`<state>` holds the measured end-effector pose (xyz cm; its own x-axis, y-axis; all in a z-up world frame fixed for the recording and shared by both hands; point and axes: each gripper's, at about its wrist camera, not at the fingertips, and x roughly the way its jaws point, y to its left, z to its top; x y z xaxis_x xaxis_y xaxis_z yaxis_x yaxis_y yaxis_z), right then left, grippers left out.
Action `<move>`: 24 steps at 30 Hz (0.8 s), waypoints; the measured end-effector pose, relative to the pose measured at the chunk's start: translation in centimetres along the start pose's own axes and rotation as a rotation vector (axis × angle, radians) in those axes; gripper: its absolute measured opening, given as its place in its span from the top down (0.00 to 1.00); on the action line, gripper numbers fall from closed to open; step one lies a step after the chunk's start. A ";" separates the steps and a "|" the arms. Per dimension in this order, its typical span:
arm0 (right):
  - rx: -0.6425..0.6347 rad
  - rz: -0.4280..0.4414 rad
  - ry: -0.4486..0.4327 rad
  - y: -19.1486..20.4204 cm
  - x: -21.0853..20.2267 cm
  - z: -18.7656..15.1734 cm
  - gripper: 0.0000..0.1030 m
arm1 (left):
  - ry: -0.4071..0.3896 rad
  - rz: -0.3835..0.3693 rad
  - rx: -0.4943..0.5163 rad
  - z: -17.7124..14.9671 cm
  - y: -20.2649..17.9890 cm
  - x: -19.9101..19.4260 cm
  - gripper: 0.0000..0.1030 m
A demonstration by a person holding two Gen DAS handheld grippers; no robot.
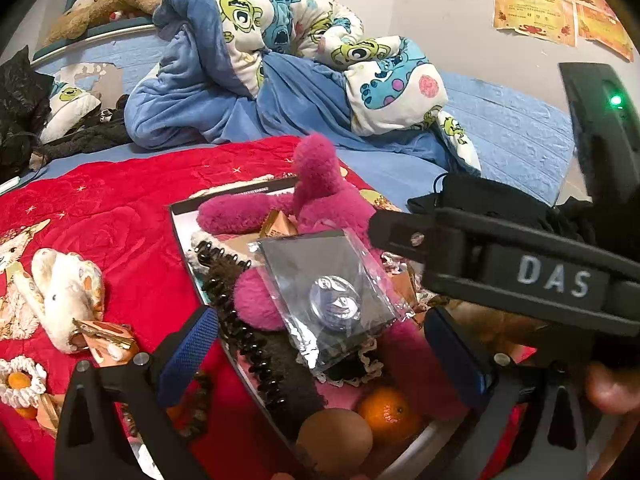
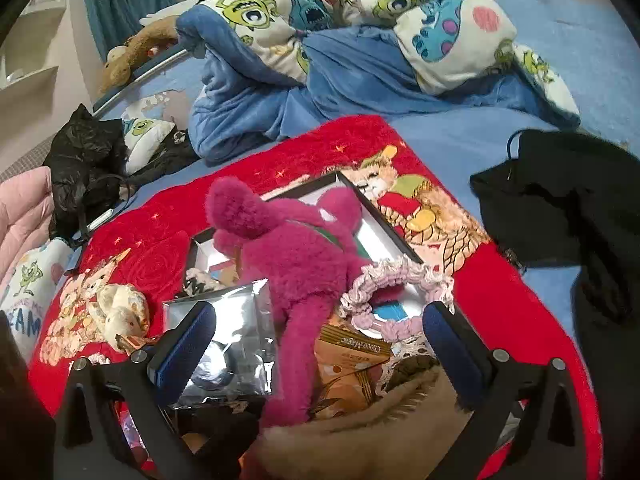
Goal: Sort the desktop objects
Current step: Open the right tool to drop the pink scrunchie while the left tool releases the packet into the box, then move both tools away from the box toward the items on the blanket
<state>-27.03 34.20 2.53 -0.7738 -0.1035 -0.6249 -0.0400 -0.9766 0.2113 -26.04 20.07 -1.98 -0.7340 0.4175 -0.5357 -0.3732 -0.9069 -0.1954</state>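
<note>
A black-rimmed box [image 1: 176, 216] on a red blanket holds a pink plush toy [image 1: 320, 184], a clear bag with a round badge [image 1: 332, 296], a black hair claw [image 1: 240, 320], an orange [image 1: 386, 410] and a brown round fruit [image 1: 334, 436]. My left gripper [image 1: 324, 356] is open above the box, empty. My right gripper [image 2: 320, 344] is open over the same box [image 2: 384, 216], around the plush toy [image 2: 296, 256]. The badge bag [image 2: 236, 320] lies by its left finger, a lace scrunchie [image 2: 400, 276] by its right. The right gripper body [image 1: 520, 272] crosses the left wrist view.
A white plush slipper toy [image 1: 66, 292], a snack packet [image 1: 108, 340] and a scrunchie with an orange [image 1: 20, 380] lie on the red blanket [image 1: 120, 200] left of the box. A cartoon duvet [image 1: 280, 40] is heaped behind. Black clothing [image 2: 560, 200] lies to the right.
</note>
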 end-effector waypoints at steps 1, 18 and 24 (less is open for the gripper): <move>-0.003 -0.002 -0.005 0.1 -0.3 0.1 0.00 | -0.004 -0.009 -0.011 0.1 0.2 -0.3 0.00; -0.074 0.087 -0.174 7.3 -7.2 2.8 0.00 | -0.006 0.182 -0.076 2.6 9.5 -8.8 0.00; -0.129 0.127 -0.164 11.9 -6.5 2.3 0.00 | -0.014 0.322 -0.136 1.8 16.7 -14.3 0.00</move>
<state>-23.90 23.70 10.82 -0.8601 -0.2057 -0.4668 0.1375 -0.9747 0.1762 -22.84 -0.91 3.92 -0.8099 0.1089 -0.5763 -0.0431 -0.9910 -0.1266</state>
